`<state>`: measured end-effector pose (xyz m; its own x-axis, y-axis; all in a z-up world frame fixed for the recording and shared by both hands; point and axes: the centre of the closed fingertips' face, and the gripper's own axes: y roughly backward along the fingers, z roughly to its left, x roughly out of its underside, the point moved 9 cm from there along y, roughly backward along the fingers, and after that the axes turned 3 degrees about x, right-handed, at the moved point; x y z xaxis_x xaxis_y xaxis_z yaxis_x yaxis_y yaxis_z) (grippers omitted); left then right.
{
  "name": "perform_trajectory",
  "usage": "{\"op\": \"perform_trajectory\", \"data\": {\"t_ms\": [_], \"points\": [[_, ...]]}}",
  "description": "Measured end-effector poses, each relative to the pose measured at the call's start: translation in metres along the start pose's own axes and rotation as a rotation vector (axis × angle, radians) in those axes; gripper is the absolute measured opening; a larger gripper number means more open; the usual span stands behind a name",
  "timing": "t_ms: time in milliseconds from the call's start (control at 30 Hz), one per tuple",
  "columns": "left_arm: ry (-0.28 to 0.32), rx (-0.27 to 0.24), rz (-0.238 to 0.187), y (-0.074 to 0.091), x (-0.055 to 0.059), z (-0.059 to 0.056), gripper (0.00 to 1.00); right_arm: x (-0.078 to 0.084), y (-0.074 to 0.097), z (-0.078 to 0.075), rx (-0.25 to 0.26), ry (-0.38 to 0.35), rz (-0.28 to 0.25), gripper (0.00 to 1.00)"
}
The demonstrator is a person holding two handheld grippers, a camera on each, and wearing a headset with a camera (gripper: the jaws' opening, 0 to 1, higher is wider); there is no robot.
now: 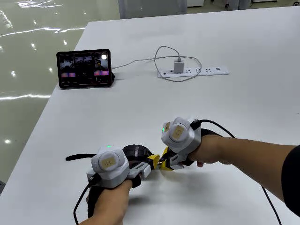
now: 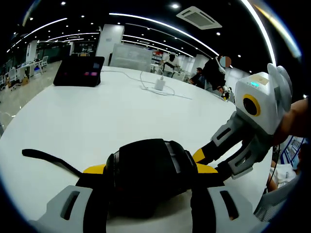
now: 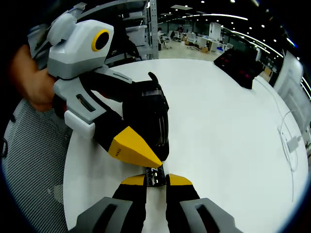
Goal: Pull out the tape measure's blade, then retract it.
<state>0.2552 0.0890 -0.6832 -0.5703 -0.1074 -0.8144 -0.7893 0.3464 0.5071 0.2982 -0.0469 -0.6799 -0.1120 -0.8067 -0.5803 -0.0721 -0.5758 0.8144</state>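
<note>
A black tape measure (image 1: 136, 152) rests on the white table (image 1: 234, 103), its black wrist strap (image 1: 77, 156) trailing to the left. My left gripper (image 1: 144, 160) is shut on its case, which sits dark between the yellow-tipped jaws in the left gripper view (image 2: 146, 174). My right gripper (image 1: 163, 162) comes in from the right. In the right gripper view, its yellow tips (image 3: 155, 180) are pinched shut on the metal end hook of the blade (image 3: 155, 174), right at the case (image 3: 148, 116). Almost no blade is drawn out.
A tablet (image 1: 84, 69) stands at the far left of the table, near the edge. A white power strip (image 1: 194, 71) with a charger and looped cable lies behind. Black cables trail from both grippers toward me. Shiny floor lies beyond the table's left edge.
</note>
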Motion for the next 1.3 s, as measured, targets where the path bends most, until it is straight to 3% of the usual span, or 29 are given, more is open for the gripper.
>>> {"op": "perform_trajectory", "data": {"t_ms": [567,1300], "points": [[-0.001,0.005,-0.002,0.000,0.001,0.000,0.65,-0.010,-0.010,0.004,0.007,0.038,-0.015,0.12],[-0.005,0.002,-0.005,0.001,0.000,0.000,0.65,-0.009,-0.011,0.004,0.014,0.052,-0.023,0.12]]}}
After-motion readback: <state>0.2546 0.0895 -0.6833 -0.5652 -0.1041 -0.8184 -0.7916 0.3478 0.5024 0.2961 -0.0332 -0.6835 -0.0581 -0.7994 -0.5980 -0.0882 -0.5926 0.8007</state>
